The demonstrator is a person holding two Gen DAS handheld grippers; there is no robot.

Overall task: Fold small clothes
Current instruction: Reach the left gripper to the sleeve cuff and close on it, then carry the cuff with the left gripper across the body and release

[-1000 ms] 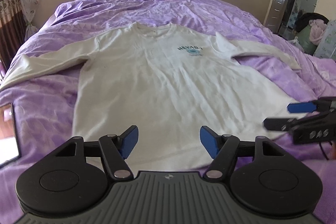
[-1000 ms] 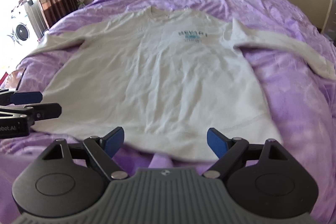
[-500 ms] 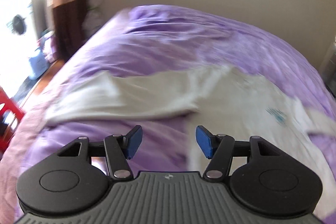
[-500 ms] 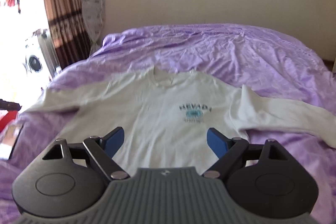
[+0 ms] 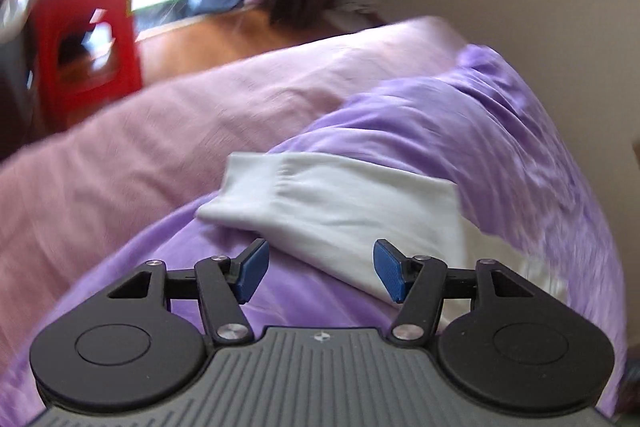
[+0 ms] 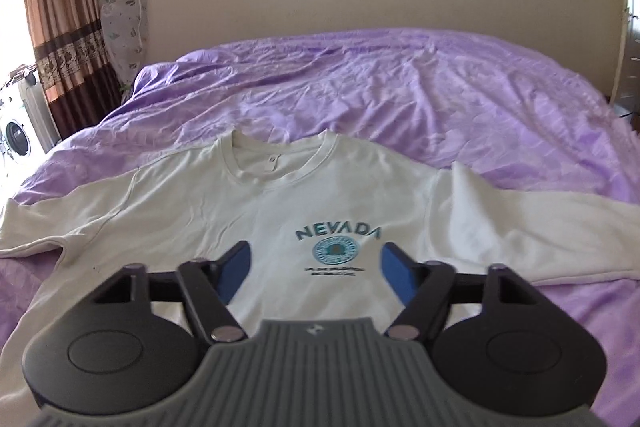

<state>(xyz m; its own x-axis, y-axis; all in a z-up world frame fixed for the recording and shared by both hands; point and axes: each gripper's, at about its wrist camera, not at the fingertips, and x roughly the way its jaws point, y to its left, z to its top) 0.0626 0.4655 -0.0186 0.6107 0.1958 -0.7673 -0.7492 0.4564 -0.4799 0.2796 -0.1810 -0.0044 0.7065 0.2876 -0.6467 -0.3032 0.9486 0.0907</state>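
A white long-sleeved sweatshirt (image 6: 224,223) with a teal NEVADA print lies flat, front up, on the purple bed cover (image 6: 400,95). Its sleeves spread out to both sides. My right gripper (image 6: 316,269) is open and empty above the chest, just below the print. My left gripper (image 5: 320,273) is open and empty, right over the sweatshirt's left sleeve near its cuff (image 5: 256,187). The sleeve cloth lies between the spread blue pads without being pinched.
The left sleeve ends near the bed's left edge, where a pink sheet (image 5: 140,155) drops off. A red stool (image 5: 88,47) stands on the wooden floor beyond. A curtain (image 6: 60,7), a washing machine (image 6: 16,135) and a wall are behind the bed.
My left gripper has swung left from the hem to the left sleeve's cuff. My right gripper has moved up from the hem to the chest. Both stayed open.
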